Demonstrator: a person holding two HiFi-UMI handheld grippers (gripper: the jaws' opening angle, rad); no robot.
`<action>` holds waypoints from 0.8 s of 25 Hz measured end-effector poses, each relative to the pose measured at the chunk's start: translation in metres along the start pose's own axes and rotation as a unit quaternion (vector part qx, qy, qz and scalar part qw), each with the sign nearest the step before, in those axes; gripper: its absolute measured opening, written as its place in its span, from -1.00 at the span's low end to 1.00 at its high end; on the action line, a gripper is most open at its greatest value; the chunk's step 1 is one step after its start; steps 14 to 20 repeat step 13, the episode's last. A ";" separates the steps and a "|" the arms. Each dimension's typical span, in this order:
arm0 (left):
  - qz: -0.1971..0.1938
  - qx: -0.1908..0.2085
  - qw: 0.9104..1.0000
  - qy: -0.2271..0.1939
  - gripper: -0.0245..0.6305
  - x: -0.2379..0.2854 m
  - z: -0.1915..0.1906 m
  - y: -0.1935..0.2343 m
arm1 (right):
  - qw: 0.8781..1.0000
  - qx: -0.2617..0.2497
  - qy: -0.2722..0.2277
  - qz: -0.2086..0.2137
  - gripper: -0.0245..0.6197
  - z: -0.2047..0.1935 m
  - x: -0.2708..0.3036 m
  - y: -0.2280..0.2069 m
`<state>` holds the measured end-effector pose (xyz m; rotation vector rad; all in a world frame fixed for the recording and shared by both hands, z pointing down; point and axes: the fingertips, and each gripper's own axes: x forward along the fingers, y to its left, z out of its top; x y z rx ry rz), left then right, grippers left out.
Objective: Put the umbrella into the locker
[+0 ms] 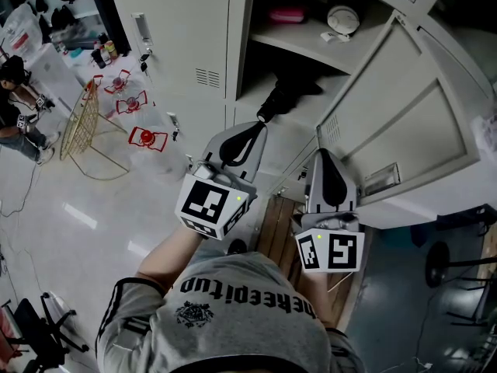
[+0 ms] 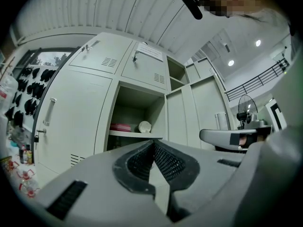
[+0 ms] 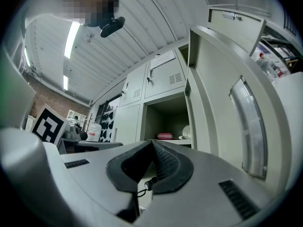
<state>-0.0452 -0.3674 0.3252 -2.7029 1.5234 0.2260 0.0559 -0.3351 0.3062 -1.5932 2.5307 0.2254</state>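
The black folded umbrella (image 1: 289, 93) lies in the open locker's compartment under the shelf (image 1: 311, 47), its handle end poking out over the front edge. My left gripper (image 1: 261, 124) hovers just in front of that handle end, shut and empty; in the left gripper view its jaws (image 2: 154, 142) meet at the tips. My right gripper (image 1: 324, 154) sits beside it, near the open door (image 1: 404, 107), jaws also closed tip to tip (image 3: 152, 142) with nothing held. A small dark knob with a thin cord (image 3: 150, 184) shows through the gap below its tips.
A pink item (image 1: 287, 14) and a white round item (image 1: 342, 19) rest on the shelf. The neighbouring locker door (image 1: 175, 37) is closed. On the floor to the left are a gold wire rack (image 1: 81, 127), red holders (image 1: 147, 138) and a person (image 1: 15, 119). A wooden board (image 1: 279, 224) lies below.
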 end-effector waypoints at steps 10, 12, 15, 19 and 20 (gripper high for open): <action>0.003 -0.002 1.000 -0.003 -0.92 0.001 0.000 -0.002 | 1.000 0.003 0.000 0.002 -0.92 -0.002 -0.002 -0.003; 0.003 -0.002 1.000 -0.003 -0.92 0.002 -0.001 -0.002 | 1.000 0.004 0.000 0.001 -0.92 -0.003 -0.003 -0.004; 0.003 -0.002 1.000 -0.003 -0.92 0.002 -0.001 -0.002 | 1.000 0.004 -0.001 0.001 -0.92 -0.003 -0.003 -0.005; 0.003 -0.002 1.000 -0.003 -0.92 0.002 -0.001 -0.002 | 1.000 0.004 -0.001 0.001 -0.92 -0.003 -0.003 -0.005; 0.003 -0.002 1.000 -0.003 -0.92 0.002 -0.001 -0.002 | 1.000 0.004 -0.001 0.001 -0.92 -0.003 -0.003 -0.005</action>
